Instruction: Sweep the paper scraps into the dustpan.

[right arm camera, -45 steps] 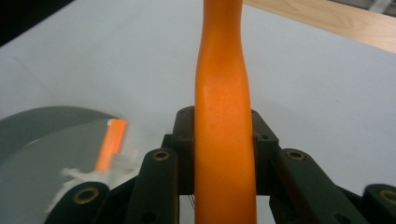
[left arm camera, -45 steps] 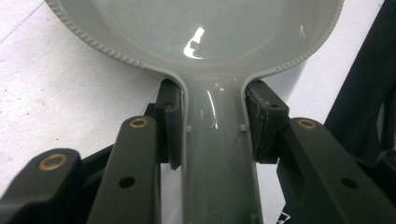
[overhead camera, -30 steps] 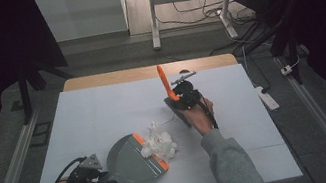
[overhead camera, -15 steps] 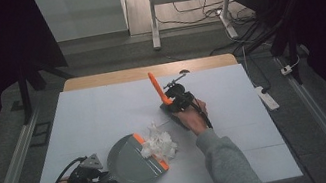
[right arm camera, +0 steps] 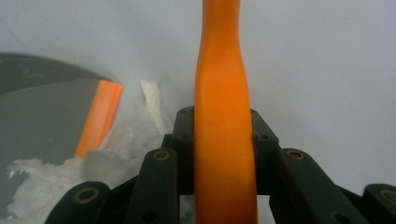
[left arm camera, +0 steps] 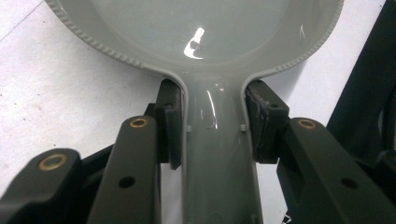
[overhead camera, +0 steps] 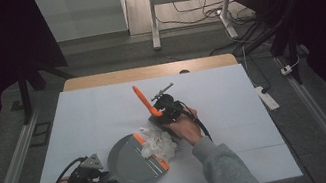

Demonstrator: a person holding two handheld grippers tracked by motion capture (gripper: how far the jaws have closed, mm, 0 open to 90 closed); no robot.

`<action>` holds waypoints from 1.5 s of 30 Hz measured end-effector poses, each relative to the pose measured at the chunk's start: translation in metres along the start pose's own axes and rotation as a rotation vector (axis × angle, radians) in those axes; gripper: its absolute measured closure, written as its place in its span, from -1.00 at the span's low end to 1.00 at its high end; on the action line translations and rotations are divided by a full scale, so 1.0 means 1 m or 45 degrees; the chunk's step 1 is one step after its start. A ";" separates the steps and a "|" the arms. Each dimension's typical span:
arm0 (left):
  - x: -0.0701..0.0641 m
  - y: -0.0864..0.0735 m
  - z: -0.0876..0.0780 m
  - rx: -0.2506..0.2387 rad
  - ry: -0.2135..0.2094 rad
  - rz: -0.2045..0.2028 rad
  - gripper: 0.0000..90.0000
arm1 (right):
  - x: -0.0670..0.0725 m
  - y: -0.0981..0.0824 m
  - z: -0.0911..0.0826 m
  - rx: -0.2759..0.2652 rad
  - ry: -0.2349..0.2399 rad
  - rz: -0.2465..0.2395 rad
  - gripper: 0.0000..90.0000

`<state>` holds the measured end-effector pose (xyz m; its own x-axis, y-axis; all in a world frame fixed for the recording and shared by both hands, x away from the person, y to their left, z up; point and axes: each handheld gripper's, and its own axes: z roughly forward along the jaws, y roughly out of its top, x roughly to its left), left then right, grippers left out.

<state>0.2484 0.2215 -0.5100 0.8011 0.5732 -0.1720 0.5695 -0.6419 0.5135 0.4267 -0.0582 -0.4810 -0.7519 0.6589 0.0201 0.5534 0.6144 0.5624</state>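
Observation:
A grey dustpan (overhead camera: 131, 165) with an orange lip (overhead camera: 151, 152) lies on the white table, near the front left. My left gripper (overhead camera: 108, 182) is shut on its grey handle (left arm camera: 217, 158), one pad on each side where the handle joins the pan (left arm camera: 196, 28). A heap of white scraps (overhead camera: 157, 140) rests at the orange lip (right arm camera: 98, 116), partly on the pan. My right gripper (overhead camera: 165, 114) is shut on an orange handle (overhead camera: 145, 102) that slants up and to the left, right beside the white scraps (right arm camera: 116, 149). The orange handle (right arm camera: 224, 116) has its lower end hidden behind the jaws.
The white table top (overhead camera: 232, 94) has a wooden strip (overhead camera: 147, 71) along its far edge. A white power strip (overhead camera: 267, 96) lies on the floor to the right. A table frame (overhead camera: 153, 17) and cables stand behind.
My right gripper has carried the orange handle to the left and nearer, up to the white scraps. The left gripper and the dustpan have stayed put.

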 end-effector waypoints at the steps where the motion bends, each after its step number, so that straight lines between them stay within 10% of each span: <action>1: 0.000 0.000 0.000 -0.002 -0.001 -0.005 0.36 | 0.003 0.000 0.000 0.003 0.001 -0.010 0.56; 13: 0.000 0.000 0.001 0.000 -0.002 -0.007 0.36 | 0.023 -0.004 -0.003 -0.017 0.085 -0.056 0.56; 24: 0.001 -0.001 0.000 0.002 -0.006 0.000 0.36 | -0.001 -0.001 -0.029 -0.133 0.039 0.018 0.56; 30: 0.002 -0.001 0.000 0.001 -0.006 -0.002 0.36 | -0.014 0.003 -0.012 -0.067 -0.056 0.042 0.56; 45: 0.003 -0.002 0.001 -0.005 -0.009 -0.016 0.36 | 0.014 0.011 0.009 0.012 0.018 -0.036 0.56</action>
<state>0.2498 0.2244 -0.5122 0.7954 0.5773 -0.1845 0.5786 -0.6329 0.5145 0.4253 -0.0386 -0.4816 -0.7722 0.6352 0.0163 0.5355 0.6367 0.5548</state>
